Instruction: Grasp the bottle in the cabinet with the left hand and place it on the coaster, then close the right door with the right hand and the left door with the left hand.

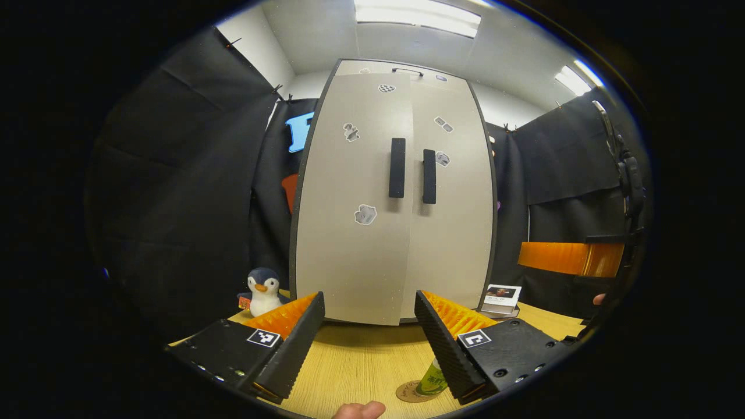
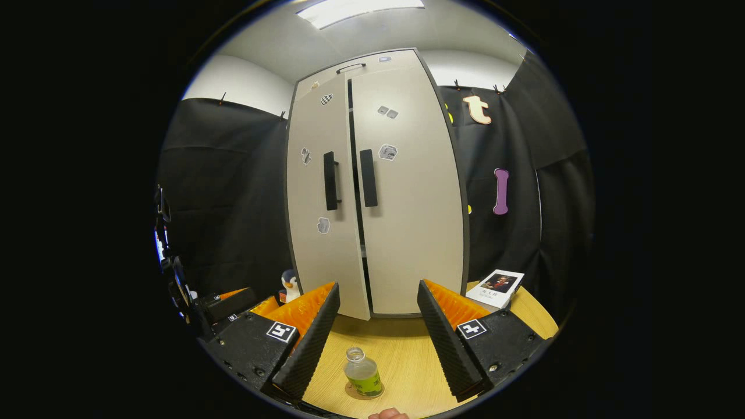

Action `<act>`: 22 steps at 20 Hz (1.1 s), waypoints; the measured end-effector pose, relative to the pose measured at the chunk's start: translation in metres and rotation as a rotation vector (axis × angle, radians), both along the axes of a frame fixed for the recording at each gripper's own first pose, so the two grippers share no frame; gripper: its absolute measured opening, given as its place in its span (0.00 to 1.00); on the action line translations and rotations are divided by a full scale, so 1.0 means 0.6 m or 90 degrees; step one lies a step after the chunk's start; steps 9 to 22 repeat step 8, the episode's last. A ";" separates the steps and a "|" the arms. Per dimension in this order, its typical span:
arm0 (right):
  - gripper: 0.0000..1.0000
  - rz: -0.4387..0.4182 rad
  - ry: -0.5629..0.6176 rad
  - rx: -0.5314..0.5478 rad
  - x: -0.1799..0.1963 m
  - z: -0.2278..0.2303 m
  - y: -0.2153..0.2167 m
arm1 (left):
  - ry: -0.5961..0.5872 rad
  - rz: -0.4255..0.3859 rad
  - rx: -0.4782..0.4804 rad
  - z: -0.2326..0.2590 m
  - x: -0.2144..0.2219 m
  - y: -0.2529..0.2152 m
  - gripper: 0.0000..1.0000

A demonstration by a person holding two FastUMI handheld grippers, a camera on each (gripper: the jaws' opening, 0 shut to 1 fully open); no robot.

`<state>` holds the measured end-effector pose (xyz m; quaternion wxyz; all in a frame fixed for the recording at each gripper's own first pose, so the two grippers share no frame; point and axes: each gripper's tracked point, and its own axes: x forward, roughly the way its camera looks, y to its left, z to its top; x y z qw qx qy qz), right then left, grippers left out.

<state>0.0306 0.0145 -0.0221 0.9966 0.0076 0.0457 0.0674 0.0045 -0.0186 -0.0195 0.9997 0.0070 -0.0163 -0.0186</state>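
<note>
Two grippers hang spread wide and empty in front of the cabinet (image 2: 372, 186): the left gripper (image 1: 366, 326) and the right gripper (image 2: 378, 326). Before the cabinet, the bottle (image 2: 362, 372) stands upright on the coaster (image 2: 364, 393), some liquid inside; the right door (image 2: 410, 186) looks shut, the left door (image 2: 320, 192) slightly ajar. Any low sweep toward that door could topple the bottle, I reckon.

No legible txt on any obj.
</note>
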 end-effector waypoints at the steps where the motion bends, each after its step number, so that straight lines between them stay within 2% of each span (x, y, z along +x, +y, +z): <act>1: 0.83 -0.003 -0.002 -0.001 -0.001 0.000 -0.002 | 0.001 -0.001 0.000 0.000 0.000 -0.001 0.95; 22: 0.83 -0.006 0.002 0.007 0.000 -0.005 -0.006 | 0.001 -0.006 0.000 -0.003 0.002 -0.004 0.95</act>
